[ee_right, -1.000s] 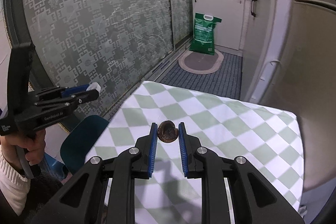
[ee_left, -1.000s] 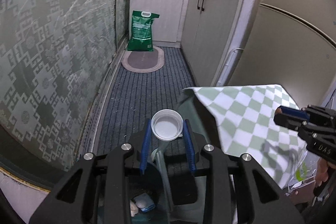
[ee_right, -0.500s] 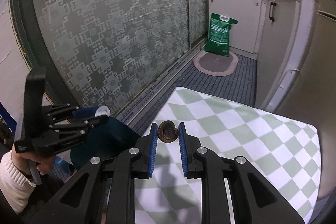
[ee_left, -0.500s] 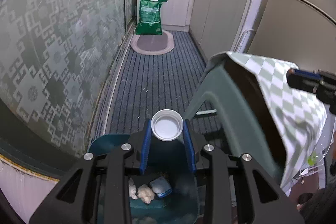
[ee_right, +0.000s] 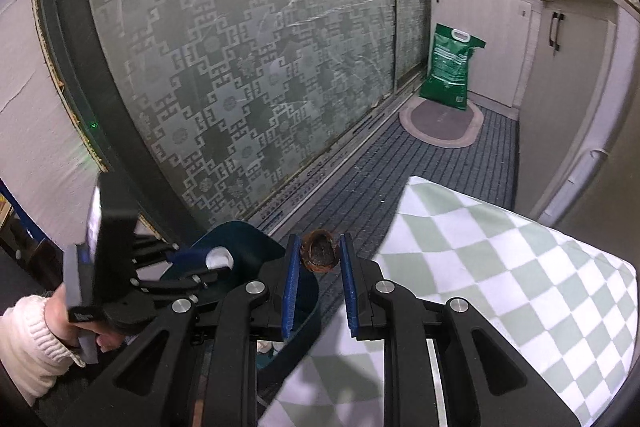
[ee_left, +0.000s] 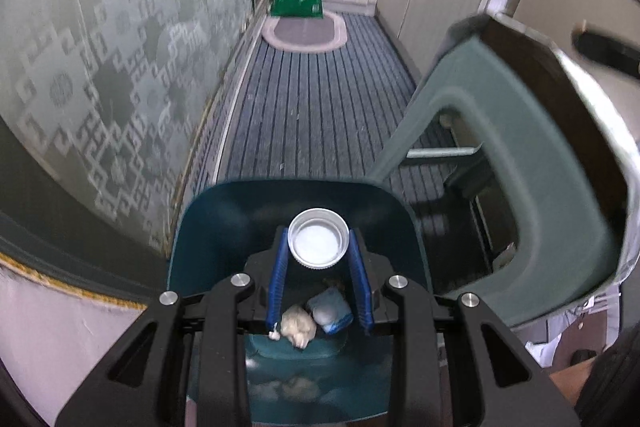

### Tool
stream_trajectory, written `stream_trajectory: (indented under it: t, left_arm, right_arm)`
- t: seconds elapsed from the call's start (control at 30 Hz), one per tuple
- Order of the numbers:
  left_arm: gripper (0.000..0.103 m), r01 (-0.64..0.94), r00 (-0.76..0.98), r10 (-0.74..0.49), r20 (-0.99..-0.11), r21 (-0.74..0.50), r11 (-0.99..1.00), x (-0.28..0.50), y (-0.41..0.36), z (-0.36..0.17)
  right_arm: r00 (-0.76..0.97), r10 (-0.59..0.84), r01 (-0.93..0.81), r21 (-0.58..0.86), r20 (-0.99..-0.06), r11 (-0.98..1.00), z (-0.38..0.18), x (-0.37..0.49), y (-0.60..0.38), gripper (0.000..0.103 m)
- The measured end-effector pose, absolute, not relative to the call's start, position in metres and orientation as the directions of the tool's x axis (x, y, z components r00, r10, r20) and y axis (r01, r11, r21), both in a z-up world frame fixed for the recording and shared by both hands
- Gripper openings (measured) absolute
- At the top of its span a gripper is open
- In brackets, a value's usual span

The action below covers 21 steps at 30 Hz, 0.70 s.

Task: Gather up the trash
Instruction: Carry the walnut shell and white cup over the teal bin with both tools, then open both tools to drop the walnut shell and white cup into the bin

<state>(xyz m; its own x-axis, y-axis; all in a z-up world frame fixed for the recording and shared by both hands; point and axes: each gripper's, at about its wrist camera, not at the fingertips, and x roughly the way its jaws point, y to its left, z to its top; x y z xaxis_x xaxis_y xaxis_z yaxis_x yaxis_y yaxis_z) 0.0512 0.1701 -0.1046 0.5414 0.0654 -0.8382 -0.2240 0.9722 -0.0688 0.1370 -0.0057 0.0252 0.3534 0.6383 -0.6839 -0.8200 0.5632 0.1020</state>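
Trash is in both grips: a white bottle cap [ee_left: 319,245], round, ridged and open side up, is clenched by the left hand-held gripper [ee_left: 319,247] directly above the dark teal bin [ee_left: 224,211], where a crumpled wad [ee_left: 297,325] and a blue-white wrapper [ee_left: 330,309] already lie. The right hand-held gripper [ee_right: 319,254] grasps a brown walnut shell half [ee_right: 319,255], rough and hollow, just past the edge of the checkered cloth [ee_right: 500,267] on the tabletop, not yet over the bin. The light cap could strike the bin's raised back wall and bounce out onto the striped floor mat [ee_left: 320,99]. The shell, released too early, would probably miss the rim.
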Motion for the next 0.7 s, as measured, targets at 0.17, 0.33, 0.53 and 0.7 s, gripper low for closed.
stream_trajectory:
  t: [0.17, 0.33, 0.53, 0.7]
  left_arm:
    - [0.032, -0.219, 0.486, 0.056, -0.872, -0.060, 0.974, 0.045, 0.170, -0.132]
    - [0.032, -0.218, 0.430, 0.041, -0.902, -0.059, 0.974, 0.039, 0.175, -0.155]
    - [0.032, -0.229, 0.374, 0.002, -0.928, -0.090, 0.969, 0.033, 0.182, -0.179]
    - [0.032, -0.214, 0.307, -0.017, -0.952, -0.086, 0.973, 0.028, 0.183, -0.200]
  right_arm:
    - [0.326, 0.638, -0.836, 0.103, -0.697, 0.539, 0.019, 0.130, 0.015, 0.020]
    - [0.303, 0.636, -0.850, 0.099, -0.710, 0.517, 0.013, 0.122, 0.036, 0.020]
    - [0.280, 0.625, -0.860, 0.099, -0.729, 0.501, 0.004, 0.118, 0.056, 0.020]
    - [0.258, 0.607, -0.862, 0.105, -0.752, 0.496, -0.009, 0.117, 0.071, 0.020]
